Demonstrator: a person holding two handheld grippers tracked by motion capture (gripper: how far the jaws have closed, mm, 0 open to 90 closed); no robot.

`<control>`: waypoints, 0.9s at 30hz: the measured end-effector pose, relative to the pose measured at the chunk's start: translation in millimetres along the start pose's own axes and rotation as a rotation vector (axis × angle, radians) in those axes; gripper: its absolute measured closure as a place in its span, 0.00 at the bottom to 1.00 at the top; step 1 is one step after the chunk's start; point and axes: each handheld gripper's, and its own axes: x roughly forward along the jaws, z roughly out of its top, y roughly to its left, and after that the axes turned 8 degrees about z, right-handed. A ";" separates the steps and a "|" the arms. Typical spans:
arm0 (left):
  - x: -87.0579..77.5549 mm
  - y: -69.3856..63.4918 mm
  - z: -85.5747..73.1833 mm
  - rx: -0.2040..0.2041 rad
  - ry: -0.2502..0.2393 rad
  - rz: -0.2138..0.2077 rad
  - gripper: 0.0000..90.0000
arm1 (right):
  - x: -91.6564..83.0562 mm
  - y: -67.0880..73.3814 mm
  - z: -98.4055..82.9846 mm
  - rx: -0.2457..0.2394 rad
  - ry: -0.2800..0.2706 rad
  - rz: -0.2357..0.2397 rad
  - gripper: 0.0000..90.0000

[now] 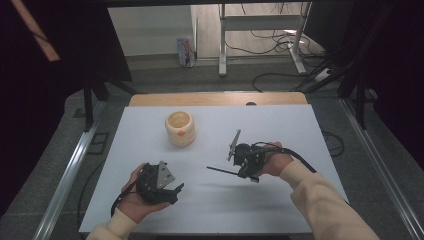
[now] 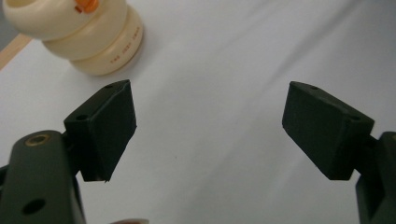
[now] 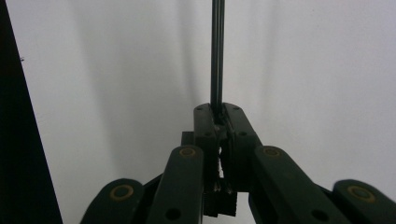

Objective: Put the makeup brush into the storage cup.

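A cream-coloured round pot [image 1: 180, 128] with a small orange piece [image 1: 182, 133] on its side stands on the white table top [image 1: 280, 125], left of centre at the back. In the left gripper view the pot [image 2: 88, 37] sits at the upper left, beyond the jaws. My left gripper [image 1: 175, 190] rests in a hand near the front left, open, with nothing between its jaws [image 2: 210, 126]. My right gripper [image 1: 241, 173] is held at centre right and is shut on a thin dark rod [image 1: 222, 171], which points left just above the table. That rod [image 3: 217, 51] runs straight out from the closed gripper [image 3: 222, 121].
A wooden strip [image 1: 215, 98] borders the table's far edge. Metal rails [image 1: 70, 170] run along both sides. Desk legs [image 1: 222, 45] and cables [image 1: 270, 40] lie on the floor beyond. The pale sleeve [image 1: 330, 205] crosses the front right corner.
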 end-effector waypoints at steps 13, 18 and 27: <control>6.5 -17.8 24.3 0.094 -0.006 0.025 0.24 | 2.6 1.5 9.0 -0.016 0.018 0.009 0.95; 9.9 -24.1 31.8 0.130 -0.006 0.032 0.25 | 2.6 2.2 14.4 -0.022 0.017 0.015 0.95; 19.6 -33.9 43.5 0.182 -0.002 0.025 0.28 | 4.4 4.2 21.7 -0.037 0.025 0.023 0.95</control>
